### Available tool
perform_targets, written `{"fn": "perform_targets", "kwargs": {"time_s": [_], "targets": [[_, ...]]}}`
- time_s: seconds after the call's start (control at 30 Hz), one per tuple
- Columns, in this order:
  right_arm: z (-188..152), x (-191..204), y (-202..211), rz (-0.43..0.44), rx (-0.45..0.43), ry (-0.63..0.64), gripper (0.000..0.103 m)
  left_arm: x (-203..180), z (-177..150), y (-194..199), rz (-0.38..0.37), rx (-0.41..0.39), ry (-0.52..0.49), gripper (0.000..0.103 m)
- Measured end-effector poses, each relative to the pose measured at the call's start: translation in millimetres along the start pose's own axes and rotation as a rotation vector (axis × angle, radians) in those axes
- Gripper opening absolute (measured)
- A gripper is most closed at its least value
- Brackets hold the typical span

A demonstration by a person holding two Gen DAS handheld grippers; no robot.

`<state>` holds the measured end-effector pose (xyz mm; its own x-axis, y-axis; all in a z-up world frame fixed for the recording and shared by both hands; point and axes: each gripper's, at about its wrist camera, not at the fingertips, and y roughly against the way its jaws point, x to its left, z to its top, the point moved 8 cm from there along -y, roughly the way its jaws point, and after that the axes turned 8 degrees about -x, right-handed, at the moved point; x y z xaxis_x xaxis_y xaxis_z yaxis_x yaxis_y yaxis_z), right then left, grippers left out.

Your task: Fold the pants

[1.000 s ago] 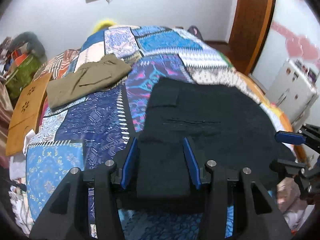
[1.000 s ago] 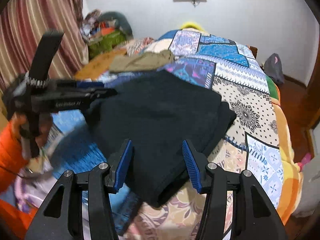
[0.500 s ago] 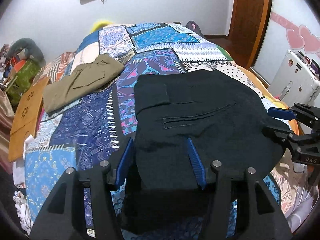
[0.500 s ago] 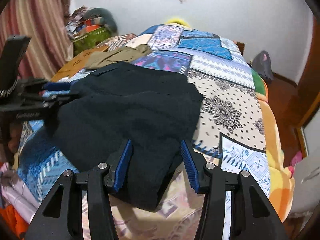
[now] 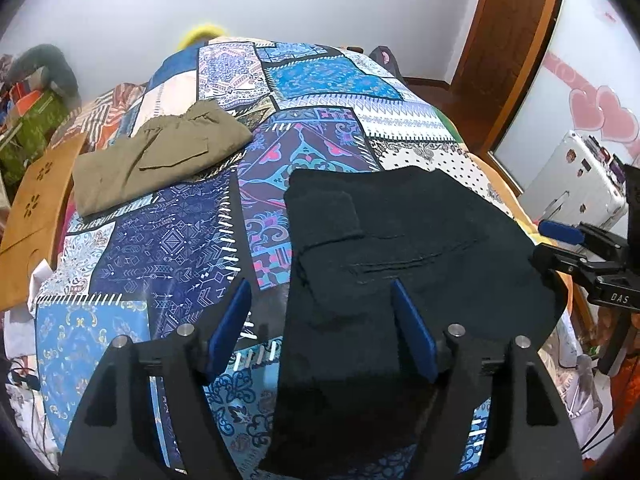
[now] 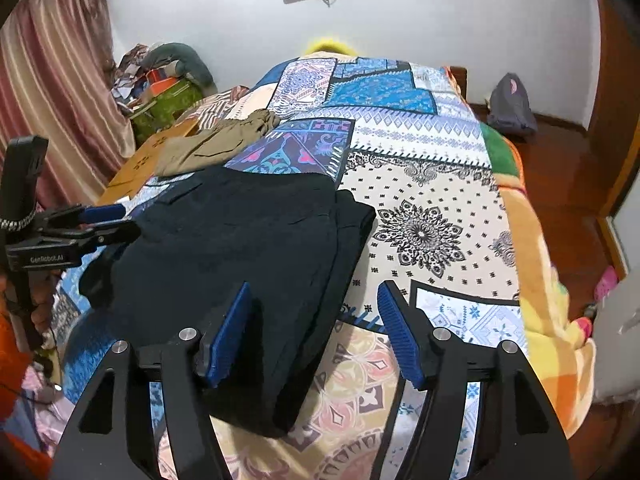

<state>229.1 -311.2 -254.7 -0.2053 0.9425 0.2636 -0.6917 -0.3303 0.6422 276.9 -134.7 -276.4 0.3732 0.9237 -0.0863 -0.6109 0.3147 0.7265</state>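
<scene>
Patchwork bedspread (image 5: 172, 240) w/ folded black pants (image 5: 400, 232); both claws (image 5: 320, 328) (image 6: 314, 328) opening, gripping nothing.

Matt black cloth, that's the black pants (image 5: 400, 240), a soft, slightly fuzzy weave that soaks up the light. Under them the bedspread (image 5: 172, 248) is smooth printed cotton, flat and unshiny. At ten o'clock the khaki pants (image 5: 160, 156) show a crisper, dry twill. The left gripper (image 5: 320, 328) is matt black plastic with ribbed blue rubber pads (image 5: 412, 332) and bright metal pins. At two o'clock, the door frame (image 5: 508, 52) is glossy varnished wood.
</scene>
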Motion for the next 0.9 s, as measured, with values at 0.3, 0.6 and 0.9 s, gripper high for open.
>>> {"fn": "perform_targets", "kwargs": {"time_s": [0.3,0.6,0.9], "targets": [[-7.6,-6.4,-25.9,0.048,0.064,-0.079,0.07,11.1,-2.7,-17.0,-0.047,0.056,0.052,0.072],[-15.1,-12.8,-43.9,0.103,0.109,-0.101,0.084,-12.1,-13.2,-51.3,-0.133,0.156,0.072,0.077],[-15.7,-18.3,-59.6,0.249,0.18,-0.219,0.088,-12.3,-8.8,-67.9,-0.209,0.24,0.117,0.081]]}}
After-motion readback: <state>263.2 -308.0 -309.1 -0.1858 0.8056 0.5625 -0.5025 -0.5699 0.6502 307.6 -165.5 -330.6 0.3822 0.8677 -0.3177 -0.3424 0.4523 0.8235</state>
